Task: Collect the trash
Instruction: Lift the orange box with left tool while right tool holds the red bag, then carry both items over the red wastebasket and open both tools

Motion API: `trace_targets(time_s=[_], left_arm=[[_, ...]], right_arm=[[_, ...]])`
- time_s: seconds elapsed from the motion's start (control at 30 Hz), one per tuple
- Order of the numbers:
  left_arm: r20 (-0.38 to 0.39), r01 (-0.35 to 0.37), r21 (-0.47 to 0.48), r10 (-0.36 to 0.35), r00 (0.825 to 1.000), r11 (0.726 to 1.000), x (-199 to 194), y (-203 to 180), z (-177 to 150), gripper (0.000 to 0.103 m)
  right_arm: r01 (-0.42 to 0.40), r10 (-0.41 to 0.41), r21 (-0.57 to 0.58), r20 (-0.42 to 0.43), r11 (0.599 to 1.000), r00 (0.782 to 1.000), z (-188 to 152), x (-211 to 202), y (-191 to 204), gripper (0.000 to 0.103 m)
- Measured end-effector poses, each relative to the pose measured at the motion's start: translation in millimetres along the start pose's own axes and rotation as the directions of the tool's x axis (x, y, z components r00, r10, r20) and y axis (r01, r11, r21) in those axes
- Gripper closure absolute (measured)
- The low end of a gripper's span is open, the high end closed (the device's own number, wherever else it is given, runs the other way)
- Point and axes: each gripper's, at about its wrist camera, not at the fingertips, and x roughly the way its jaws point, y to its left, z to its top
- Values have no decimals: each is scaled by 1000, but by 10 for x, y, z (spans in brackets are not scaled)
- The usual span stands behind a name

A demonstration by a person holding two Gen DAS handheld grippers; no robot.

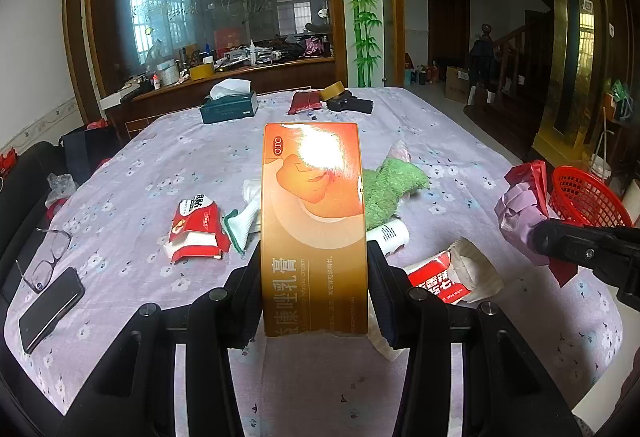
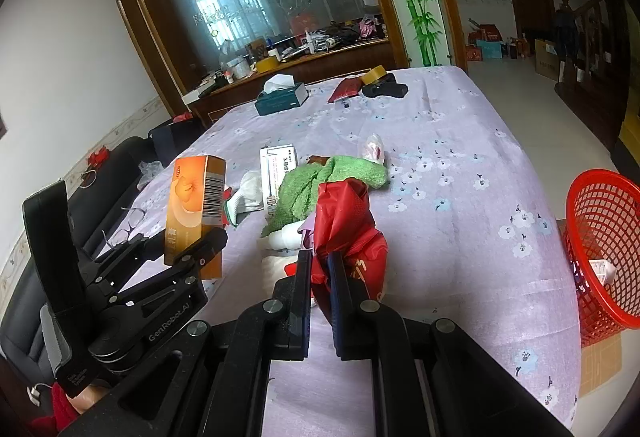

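My left gripper (image 1: 314,273) is shut on an orange medicine box (image 1: 314,229) and holds it upright above the table; it also shows in the right wrist view (image 2: 196,213). My right gripper (image 2: 320,269) is shut on a crumpled red plastic bag (image 2: 348,221) with lilac paper in it, seen at the right in the left wrist view (image 1: 524,197). A red mesh basket (image 2: 604,249) stands off the table's right edge, with a small white item inside. Loose trash on the table: a red wet-wipe pack (image 1: 196,229), a second red-white pack (image 1: 448,277), a white tube (image 1: 390,235).
The table has a lilac flowered cloth (image 2: 460,237). A green cloth (image 2: 320,185), a white box (image 2: 278,161), a tissue box (image 1: 230,105), tape roll (image 2: 374,73), glasses (image 1: 46,257) and a phone (image 1: 50,309) lie on it. A dark sofa stands at left.
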Motion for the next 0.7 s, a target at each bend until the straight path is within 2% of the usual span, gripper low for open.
trace_targets(time_s=[0.2,0.43,0.57,0.67,0.7], left_arm=[[-7,16,-1,-16,1000,1000,7,-15,11,58],[-42,161,6,-161,986,987,54,-202,133,58],[-68,250,38,-247,967,967,86,-491,244,58],[-101,334,58,-327,940,941,126,-781,354,58],[-115,372,67,-363,925,926,141,-925,398,58]], right_arm=[[0,0,10,0,1000,1000,2,-2,-35,94],[27,-30,72,35,997,999,30,-181,-331,94],[65,-77,140,80,988,994,64,-406,-652,94],[101,-125,198,115,975,985,81,-602,-939,94],[113,-144,223,126,968,981,80,-676,-1059,94]])
